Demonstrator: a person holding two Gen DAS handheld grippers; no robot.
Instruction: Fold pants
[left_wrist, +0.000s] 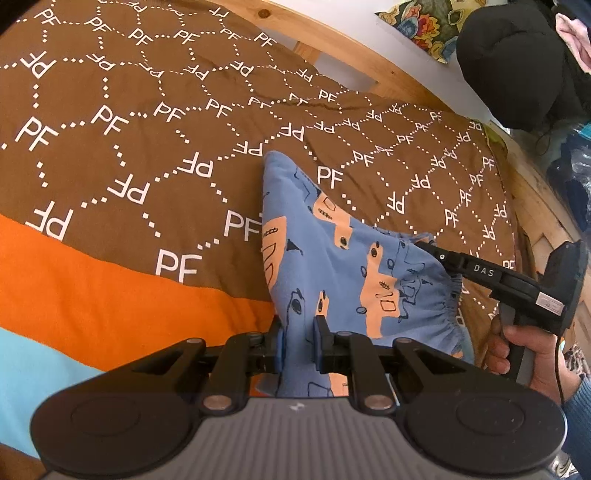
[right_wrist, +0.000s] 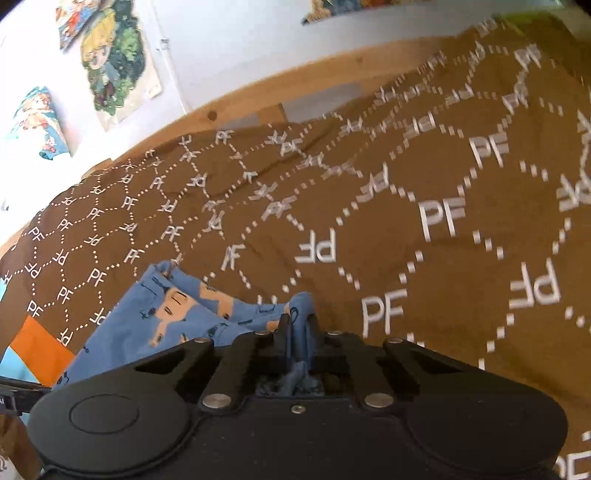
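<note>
Left wrist view: blue patterned pants (left_wrist: 332, 258) lifted over the brown bedspread (left_wrist: 147, 147)
Left gripper (left_wrist: 298, 345) and right gripper (right_wrist: 298, 332) each pinch the pants' fabric

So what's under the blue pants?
Under the blue patterned pants lies the brown quilt with white PF letters, plus its orange stripe. What the pants cover cannot be seen.

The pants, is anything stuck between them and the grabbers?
No. Both grabbers already pinch the blue pants: the left gripper and the right gripper hold cloth directly, above the brown bedspread.
</note>
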